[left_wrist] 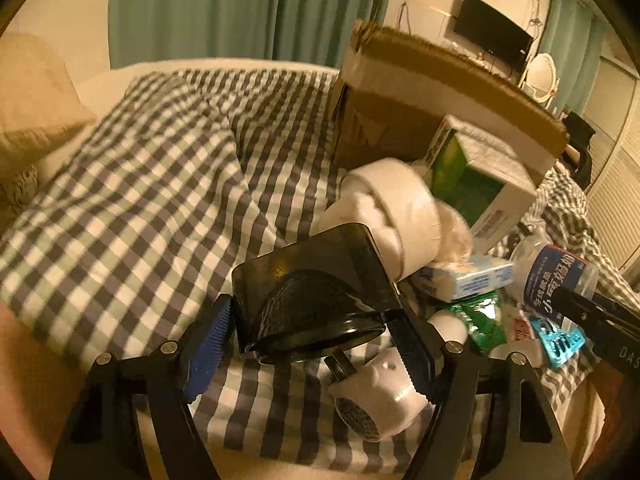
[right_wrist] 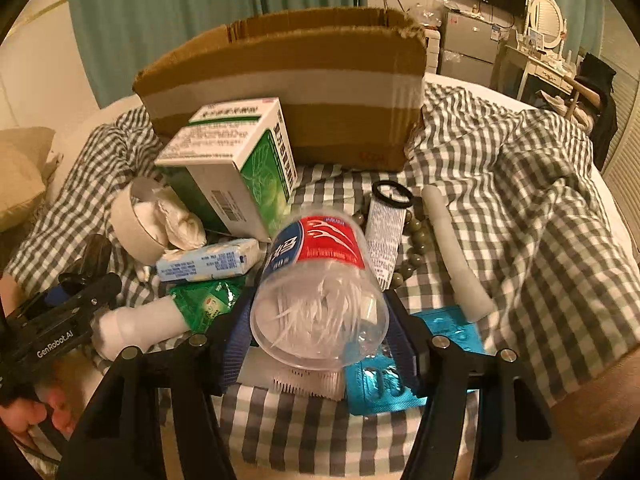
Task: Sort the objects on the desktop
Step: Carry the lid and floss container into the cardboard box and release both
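Checked bedding [left_wrist: 132, 184] carries the clutter; left tongs [left_wrist: 316, 334] clamp a dark smoky container [left_wrist: 316, 280], right tongs [right_wrist: 320, 344] clamp a clear plastic bottle [right_wrist: 320, 284], both just before the cardboard box [right_wrist: 288, 80]

My left wrist camera looks steeply down along its fingers, close over the checked blanket [left_wrist: 132, 184]. My right one does likewise. Both share the cardboard box [left_wrist: 400, 120] at twelve to one o'clock and the clutter before it.
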Tool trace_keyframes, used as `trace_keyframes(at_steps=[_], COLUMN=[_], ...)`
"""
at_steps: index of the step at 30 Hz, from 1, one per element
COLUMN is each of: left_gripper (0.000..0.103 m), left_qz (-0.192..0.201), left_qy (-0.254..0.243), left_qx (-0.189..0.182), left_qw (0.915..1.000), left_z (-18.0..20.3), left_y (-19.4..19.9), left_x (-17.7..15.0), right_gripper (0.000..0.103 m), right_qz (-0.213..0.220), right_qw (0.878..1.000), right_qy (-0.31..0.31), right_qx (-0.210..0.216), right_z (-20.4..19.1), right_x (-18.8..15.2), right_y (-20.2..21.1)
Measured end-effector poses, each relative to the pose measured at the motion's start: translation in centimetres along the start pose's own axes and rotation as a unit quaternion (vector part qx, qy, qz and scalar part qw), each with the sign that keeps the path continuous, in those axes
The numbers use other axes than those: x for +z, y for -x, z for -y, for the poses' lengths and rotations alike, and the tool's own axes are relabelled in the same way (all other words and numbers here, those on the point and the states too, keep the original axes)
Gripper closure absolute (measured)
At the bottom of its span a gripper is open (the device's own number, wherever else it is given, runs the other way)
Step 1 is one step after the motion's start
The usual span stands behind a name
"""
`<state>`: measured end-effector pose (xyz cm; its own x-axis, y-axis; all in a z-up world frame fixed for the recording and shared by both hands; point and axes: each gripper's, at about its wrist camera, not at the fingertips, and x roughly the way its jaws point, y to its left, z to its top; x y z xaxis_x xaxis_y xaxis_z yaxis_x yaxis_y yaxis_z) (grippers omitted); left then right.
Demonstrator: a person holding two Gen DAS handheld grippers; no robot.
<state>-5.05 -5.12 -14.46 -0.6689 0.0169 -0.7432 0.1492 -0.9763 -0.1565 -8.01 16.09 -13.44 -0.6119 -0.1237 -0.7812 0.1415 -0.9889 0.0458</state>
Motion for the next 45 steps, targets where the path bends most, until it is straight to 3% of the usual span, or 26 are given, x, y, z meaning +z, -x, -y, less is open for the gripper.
trace_keyframes(at_steps=[15,25,36,40,45], left_gripper=[0.024,0.024,0.024,0.024,0.024], left_qz=[0.069,0.115,0.167,0.157,0.136], left_qy=[-0.015,-0.04,-0.065,-0.072,-0.066], left_qx=[-0.024,-0.054,-0.071,-0.068,-0.062], left_qw=[0.9972,0.9911,0.9813,0.9827,0.9866], left_z=[2.5,5.5,9.6,10.4,10.6], left_y=[5.6,6.8,4.0,0.7,-2.8], left_x=[3.2,9.1,18.5,20.8,21.9], right_gripper=[0.042,0.042,0.042,0.042,0.042], right_qz=[0.054,0.104,0.163,0.152,0.136], right_qw=[0.998,0.993,0.984,0.986,0.989], right_qy=[-0.018,-0.017,-0.002,0.0,0.002], right_qx=[0.022,0.052,0.068,0.066,0.058], right_z=[1.0,1.4,1.3,1.2,1.2], right_x=[0.7,5.9,16.1,19.7,21.4], right_y=[5.6,7.6,6.4,3.3,0.1])
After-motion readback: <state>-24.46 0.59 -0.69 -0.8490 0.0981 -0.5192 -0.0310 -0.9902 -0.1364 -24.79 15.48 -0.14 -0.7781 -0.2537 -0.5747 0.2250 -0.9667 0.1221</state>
